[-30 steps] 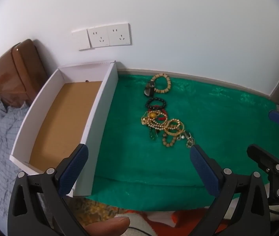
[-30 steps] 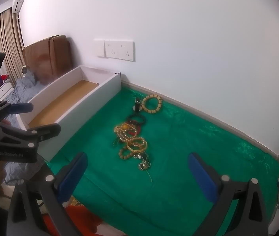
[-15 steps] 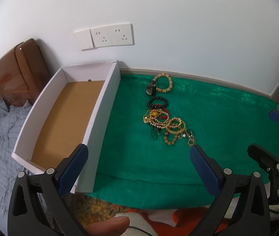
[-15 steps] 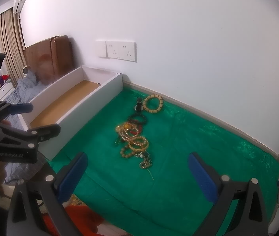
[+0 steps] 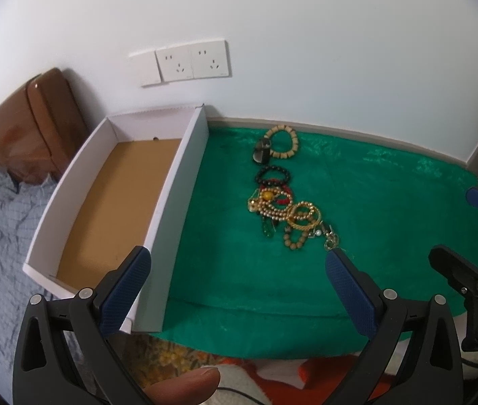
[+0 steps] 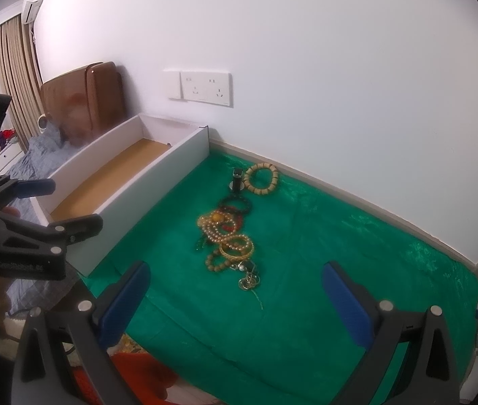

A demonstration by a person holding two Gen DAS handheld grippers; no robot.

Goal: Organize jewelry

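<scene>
Bare green cloth point(image 5: 390, 202) right of the jewelry point(image 5: 282, 202); white box point(image 5: 185, 182) blocks left.

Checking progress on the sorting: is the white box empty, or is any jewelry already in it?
Empty: the box shows only its bare brown floor. All the jewelry lies on the green cloth beside it.

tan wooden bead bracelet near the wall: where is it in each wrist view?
Left wrist: tan bead bracelet sits centre, slightly right, at the far end of the jewelry row on the green cloth.
Right wrist: tan bead bracelet sits centre, near the baseboard.
Shared landmark: wall sockets, up and left of it.
</scene>
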